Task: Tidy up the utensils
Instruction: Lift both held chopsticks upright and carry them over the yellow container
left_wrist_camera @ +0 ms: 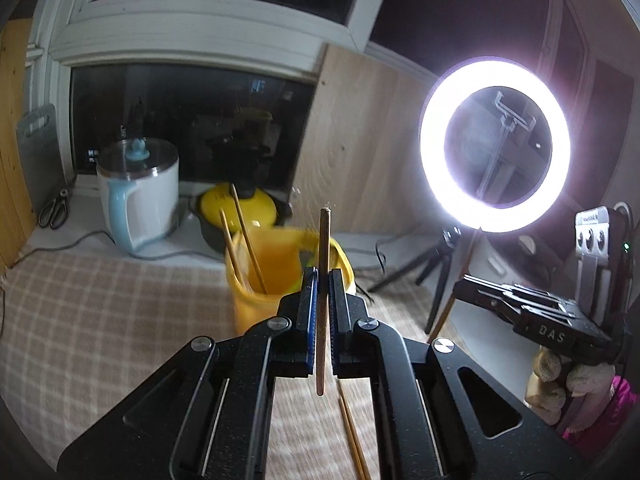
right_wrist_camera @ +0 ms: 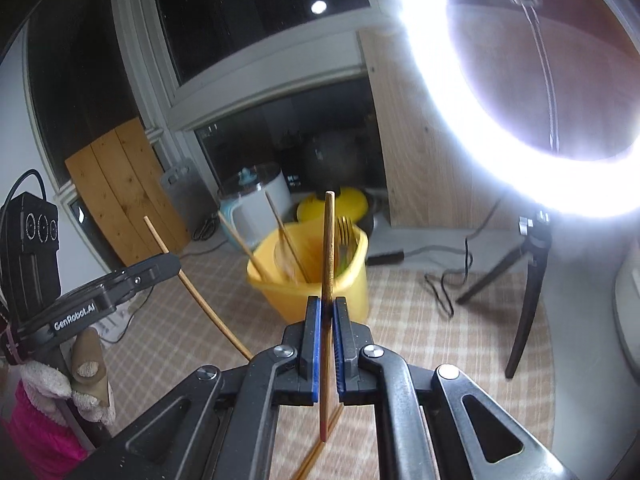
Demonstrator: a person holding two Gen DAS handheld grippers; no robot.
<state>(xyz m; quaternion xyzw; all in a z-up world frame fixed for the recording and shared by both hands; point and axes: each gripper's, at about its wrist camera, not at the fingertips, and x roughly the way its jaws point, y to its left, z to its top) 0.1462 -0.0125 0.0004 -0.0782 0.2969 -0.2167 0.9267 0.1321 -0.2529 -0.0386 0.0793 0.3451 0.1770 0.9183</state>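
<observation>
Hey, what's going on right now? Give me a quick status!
Left gripper shut on a chopstick. Right gripper shut on another chopstick. Yellow holder ahead, two chopsticks and a fork inside. Path clear.

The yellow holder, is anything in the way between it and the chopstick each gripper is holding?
Nothing visible blocks either path. The left gripper and right gripper each clamp a chopstick upright, just short of the yellow holder. Two chopsticks and a fork stand inside, leaving room.

A utensil holder stands on a checked tablecloth, 2 chopsticks in one compartment, a fork in the other. Behind it sit a lidded pot and, further left, an electric cooker. A ring light stands at right.
</observation>
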